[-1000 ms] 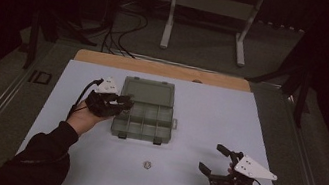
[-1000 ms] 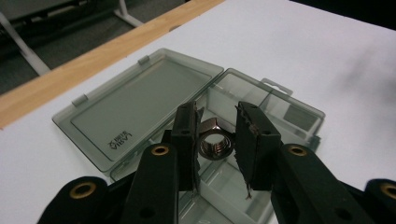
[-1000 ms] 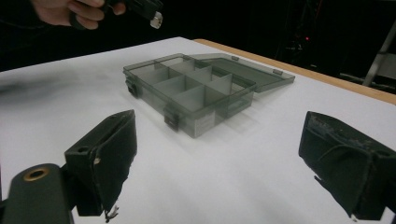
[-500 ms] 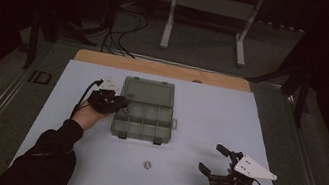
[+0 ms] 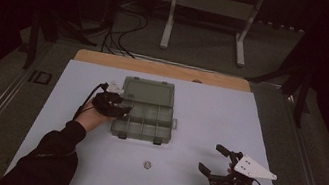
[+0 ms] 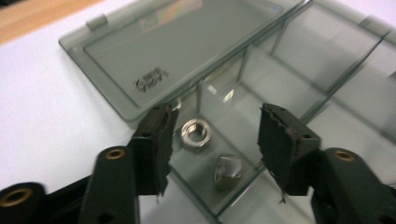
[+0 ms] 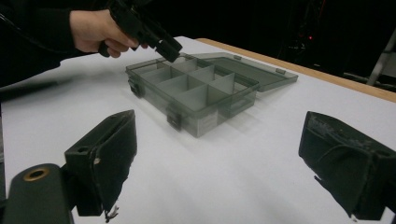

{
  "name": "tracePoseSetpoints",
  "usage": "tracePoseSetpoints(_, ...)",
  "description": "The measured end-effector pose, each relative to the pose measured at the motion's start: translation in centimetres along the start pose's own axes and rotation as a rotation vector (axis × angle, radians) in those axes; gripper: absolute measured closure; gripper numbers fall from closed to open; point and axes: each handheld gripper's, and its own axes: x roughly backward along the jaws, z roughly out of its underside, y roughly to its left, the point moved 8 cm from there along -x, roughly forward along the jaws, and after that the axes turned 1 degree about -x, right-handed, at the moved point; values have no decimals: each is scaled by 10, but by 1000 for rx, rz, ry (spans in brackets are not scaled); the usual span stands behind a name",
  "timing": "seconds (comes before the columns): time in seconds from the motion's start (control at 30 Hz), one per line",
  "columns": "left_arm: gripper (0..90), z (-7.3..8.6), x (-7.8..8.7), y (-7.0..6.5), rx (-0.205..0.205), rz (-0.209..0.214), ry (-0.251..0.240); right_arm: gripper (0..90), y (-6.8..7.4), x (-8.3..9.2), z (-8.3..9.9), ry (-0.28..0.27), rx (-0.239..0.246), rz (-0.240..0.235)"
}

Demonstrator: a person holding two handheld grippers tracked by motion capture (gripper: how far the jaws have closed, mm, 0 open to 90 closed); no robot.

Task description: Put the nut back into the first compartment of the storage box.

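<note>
A clear grey compartment box (image 5: 150, 120) lies open mid-table, its lid (image 5: 148, 91) folded back flat. My left gripper (image 5: 123, 111) hovers over the box's left end compartment. Its jaws have just been opening, and in the left gripper view the left gripper (image 6: 218, 112) stands open with nothing between the pads. Below them a silver hex nut (image 6: 195, 134) rests on the compartment floor, with a small shiny faceted piece (image 6: 227, 170) beside it. Another nut (image 5: 147, 164) lies loose on the white table in front of the box. My right gripper (image 5: 212, 159) stands wide open near the front right, well apart from the box (image 7: 196, 88).
The white sheet (image 5: 209, 115) covers the table, with a wooden strip (image 5: 161, 69) along the far edge. A metal stand (image 5: 209, 9) and cables (image 5: 122, 29) are on the floor beyond. The box's other compartments (image 6: 299, 79) look empty.
My left hand has sunk a little towards the box's left end. The right hand and the loose nut on the table have not moved.
</note>
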Motion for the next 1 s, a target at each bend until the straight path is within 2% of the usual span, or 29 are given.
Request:
tracePoseSetpoints(0.03, 402, -1, 2, 0, -7, -7, 4, 115, 0, 0, 0, 0, 1, 0)
tracePoseSetpoints(0.2, 282, -2, 8, -5, -13, 19, 10, 115, 0, 1, 0, -3, 2, 3)
tracePoseSetpoints(0.23, 282, -3, 12, -12, -16, 47, 0, 115, 0, 1, 0, -3, 2, 3)
tracePoseSetpoints(0.33, 212, -6, 19, -20, -47, 66, -13, 115, 0, 0, 0, -2, 0, 3)
tracePoseSetpoints(0.4, 178, -10, 25, -26, -46, 76, -33, 115, 0, 0, 0, -1, 1, 3)
tracePoseSetpoints(0.43, 175, -11, 28, -31, -45, 97, -36, 115, 0, 0, 0, -1, 0, 3)
tracePoseSetpoints(0.57, 137, -16, 38, -48, -86, 99, -47, 115, -1, 0, -1, -3, 0, 4)
tracePoseSetpoints(0.6, 126, -16, 38, -48, -86, 99, -47, 115, -1, 0, -1, -3, 0, 4)
tracePoseSetpoints(0.67, 116, -22, 47, -61, -102, 124, -74, 115, 0, 1, -1, -3, 1, 4)
tracePoseSetpoints(0.7, 113, -22, 47, -61, -102, 124, -74, 115, 0, 1, -1, -3, 1, 4)
tracePoseSetpoints(0.77, 98, -23, 52, -70, -118, 135, -86, 115, 0, 1, -1, -4, 2, 4)
tracePoseSetpoints(0.83, 88, -24, 58, -84, -145, 170, -99, 115, 0, 1, -1, -3, 2, 4)
tracePoseSetpoints(0.87, 88, -24, 58, -84, -145, 170, -99, 115, 0, 1, -1, -4, 3, 3)
tracePoseSetpoints(0.9, 88, -25, 59, -89, -143, 185, -113, 115, 0, 1, -1, -4, 3, 3)
tracePoseSetpoints(0.93, 88, -25, 63, -97, -163, 205, -123, 115, 0, 1, -1, -3, 2, 4)
tracePoseSetpoints(1.0, 88, -25, 63, -102, -164, 210, -132, 115, 0, 1, -1, -3, 4, 4)
